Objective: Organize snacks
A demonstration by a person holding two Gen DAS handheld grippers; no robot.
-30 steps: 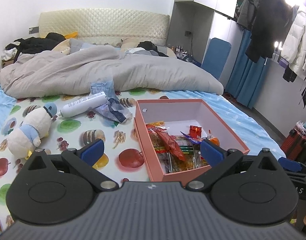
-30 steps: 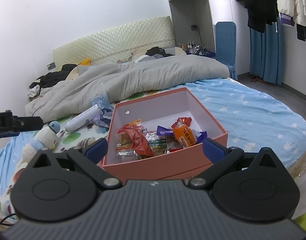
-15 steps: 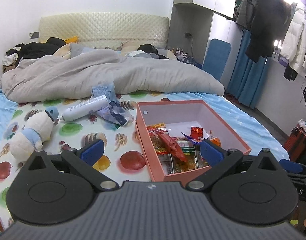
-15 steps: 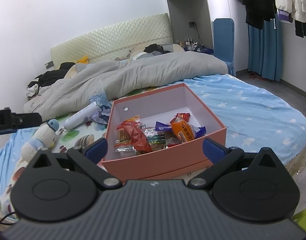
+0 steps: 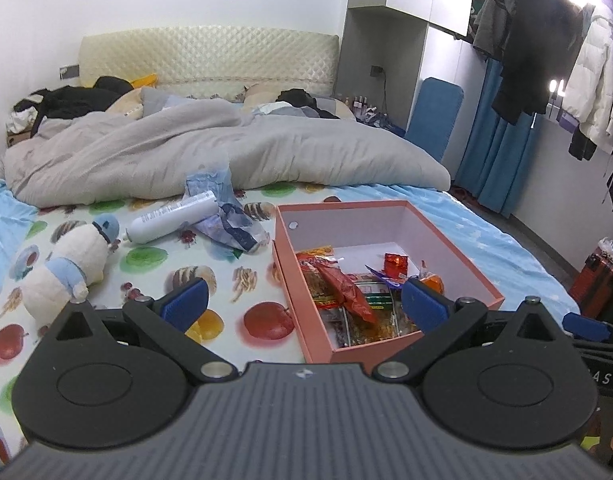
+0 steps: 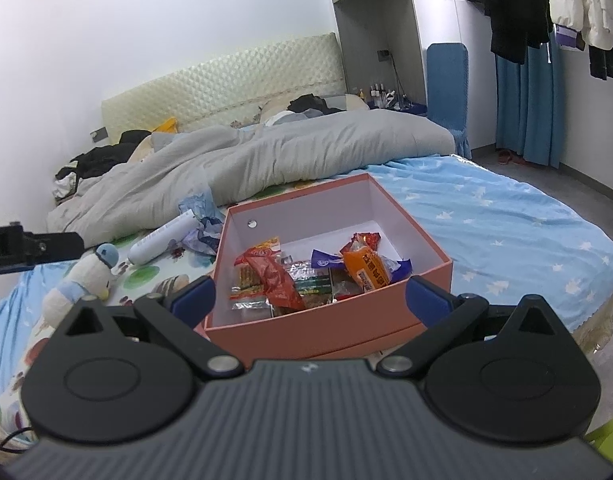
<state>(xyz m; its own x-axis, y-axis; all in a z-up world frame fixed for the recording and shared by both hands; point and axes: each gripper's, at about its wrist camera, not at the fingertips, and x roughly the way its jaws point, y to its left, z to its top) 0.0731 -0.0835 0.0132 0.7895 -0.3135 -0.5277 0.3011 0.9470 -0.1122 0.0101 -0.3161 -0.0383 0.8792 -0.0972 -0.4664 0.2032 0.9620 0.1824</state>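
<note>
A pink open box point(image 5: 458, 248) point(image 6: 330, 324) lies on the bed and holds several snack packets: a red one point(image 5: 344, 286) point(image 6: 272, 276), an orange one point(image 6: 364, 266) and a small red one point(image 5: 395, 262). My left gripper point(image 5: 304, 304) is open and empty, held back from the box's near left corner. My right gripper point(image 6: 310, 298) is open and empty, just short of the box's front wall.
A white bottle point(image 5: 172, 218) point(image 6: 162, 242), a crumpled blue bag point(image 5: 226, 220) and a plush duck point(image 5: 66, 268) point(image 6: 82, 280) lie left of the box. A grey duvet point(image 5: 226, 152) covers the far bed. Clothes hang at the right.
Both grippers have drawn back and risen slightly from the box. Nothing on the bed has moved.
</note>
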